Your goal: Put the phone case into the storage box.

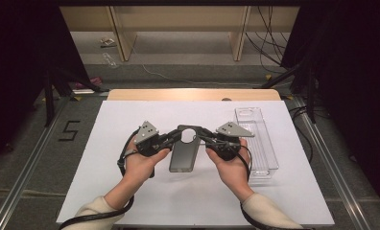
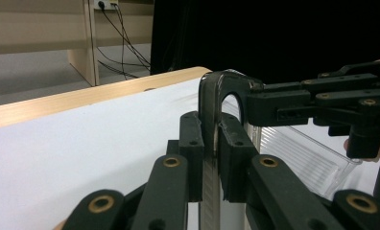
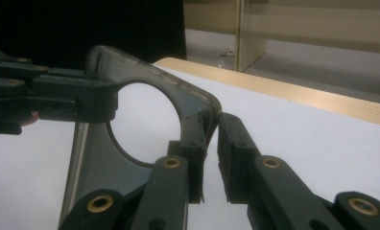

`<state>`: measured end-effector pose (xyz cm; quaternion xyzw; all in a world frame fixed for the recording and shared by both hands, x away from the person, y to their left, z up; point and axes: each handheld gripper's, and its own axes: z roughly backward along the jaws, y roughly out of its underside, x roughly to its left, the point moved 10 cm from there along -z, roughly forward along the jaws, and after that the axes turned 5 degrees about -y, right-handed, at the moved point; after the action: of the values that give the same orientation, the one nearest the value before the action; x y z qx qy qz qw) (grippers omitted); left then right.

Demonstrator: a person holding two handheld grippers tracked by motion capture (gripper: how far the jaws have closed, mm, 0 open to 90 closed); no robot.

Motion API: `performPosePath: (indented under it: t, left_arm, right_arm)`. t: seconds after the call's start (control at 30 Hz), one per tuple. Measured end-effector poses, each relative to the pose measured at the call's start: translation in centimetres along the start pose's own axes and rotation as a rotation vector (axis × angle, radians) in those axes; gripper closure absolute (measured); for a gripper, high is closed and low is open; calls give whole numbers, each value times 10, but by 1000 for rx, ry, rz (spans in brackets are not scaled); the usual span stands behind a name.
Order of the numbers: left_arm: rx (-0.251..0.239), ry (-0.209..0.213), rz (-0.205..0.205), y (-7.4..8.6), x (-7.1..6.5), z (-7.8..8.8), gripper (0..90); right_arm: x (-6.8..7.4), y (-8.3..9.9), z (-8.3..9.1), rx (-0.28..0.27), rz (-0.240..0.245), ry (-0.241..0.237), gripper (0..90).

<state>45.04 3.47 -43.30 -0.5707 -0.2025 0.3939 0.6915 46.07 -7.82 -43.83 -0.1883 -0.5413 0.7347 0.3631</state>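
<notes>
Both of the person's hands come in from the near edge of the table, palms turned inward and forearms in cream sleeves, each carrying a gripper aimed at the centre. The left gripper (image 1: pixel 172 137) is clamped on the left side of the top end of a dark phone case (image 1: pixel 184 149), its 2 jaws pressed flat against the case edge in the left gripper view. The right gripper (image 1: pixel 203 136) meets the opposite top corner of the case. In the right gripper view, one jaw lies against the corner of the case and the other stands just beside it with a thin gap, so the jaws are nearly closed but not pinching the case.

The case has a large round cut-out at its far end, which is lifted between the grippers.

The table carries a white sheet (image 1: pixel 130 191) with a pale wooden edge (image 1: pixel 193 94) behind it. A clear plastic tray (image 1: pixel 260 143) lies to the right, near the right hand. Beyond the table are grey floor, wooden furniture legs and trailing cables (image 1: pixel 269 43).
</notes>
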Motion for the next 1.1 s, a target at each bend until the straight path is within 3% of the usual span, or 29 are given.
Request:
performPosePath:
  t: [0.4,0.57,0.83,1.1]
  left_arm:
    - [30,15,-1,6,-3,-2,803]
    - [39,30,-41,5,-10,-2,787]
    - [43,50,-153,2,-24,-1,635]
    - [36,91,-165,-4,-33,3,416]
  right_arm:
    - [2,-12,10,-13,13,46,862]
    - [-2,-12,11,-9,7,66,876]
    - [-6,-12,13,1,15,97,892]
    - [-11,-11,14,8,17,121,894]
